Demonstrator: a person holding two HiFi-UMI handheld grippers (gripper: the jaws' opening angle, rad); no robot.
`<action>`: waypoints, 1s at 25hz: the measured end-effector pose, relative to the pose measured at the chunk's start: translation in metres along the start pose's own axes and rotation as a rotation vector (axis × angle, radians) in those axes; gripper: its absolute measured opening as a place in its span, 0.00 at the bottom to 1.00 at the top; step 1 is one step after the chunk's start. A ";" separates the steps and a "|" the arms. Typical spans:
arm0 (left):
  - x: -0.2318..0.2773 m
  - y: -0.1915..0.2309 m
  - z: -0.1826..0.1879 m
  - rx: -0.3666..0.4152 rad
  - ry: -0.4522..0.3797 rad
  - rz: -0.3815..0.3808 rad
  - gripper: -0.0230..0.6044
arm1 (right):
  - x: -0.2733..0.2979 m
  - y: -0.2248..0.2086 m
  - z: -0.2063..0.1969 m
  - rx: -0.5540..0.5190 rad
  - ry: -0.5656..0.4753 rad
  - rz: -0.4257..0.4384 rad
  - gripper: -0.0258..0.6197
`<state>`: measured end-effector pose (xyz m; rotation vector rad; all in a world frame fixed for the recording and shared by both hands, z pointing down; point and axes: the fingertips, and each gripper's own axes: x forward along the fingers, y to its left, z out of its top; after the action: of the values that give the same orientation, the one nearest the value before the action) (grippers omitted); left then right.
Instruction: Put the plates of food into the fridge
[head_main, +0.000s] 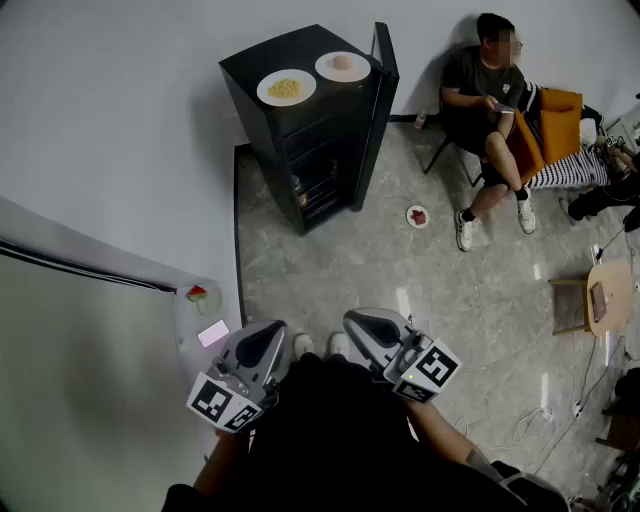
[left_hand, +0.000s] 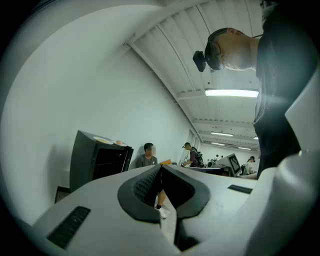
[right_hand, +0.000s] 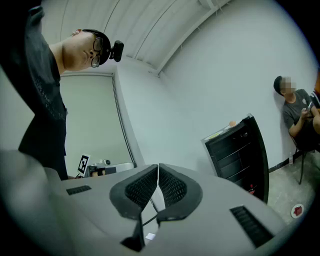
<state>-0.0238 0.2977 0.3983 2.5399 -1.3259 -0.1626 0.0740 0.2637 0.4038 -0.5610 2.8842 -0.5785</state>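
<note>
Right hand-held gripper (right_hand: 158, 169) closed, empty, plates (head_main: 286, 88) well ahead, atop fridge (head_main: 262, 130)

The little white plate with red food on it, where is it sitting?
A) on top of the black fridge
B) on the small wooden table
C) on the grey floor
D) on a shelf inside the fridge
C: in the head view the little white plate with red food lies on the grey tiled floor, between the open black fridge and the seated person.
</note>
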 end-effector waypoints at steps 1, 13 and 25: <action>0.002 -0.005 0.000 0.005 0.003 -0.003 0.08 | -0.004 0.000 0.001 -0.009 0.008 -0.002 0.08; 0.016 -0.037 -0.004 0.052 0.022 0.029 0.08 | -0.039 -0.002 0.018 -0.084 -0.051 0.039 0.08; 0.043 -0.048 -0.014 0.056 0.025 0.024 0.08 | -0.061 -0.036 0.003 -0.056 -0.038 0.007 0.08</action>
<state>0.0417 0.2910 0.3989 2.5625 -1.3689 -0.0897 0.1422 0.2552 0.4193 -0.5633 2.8735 -0.4829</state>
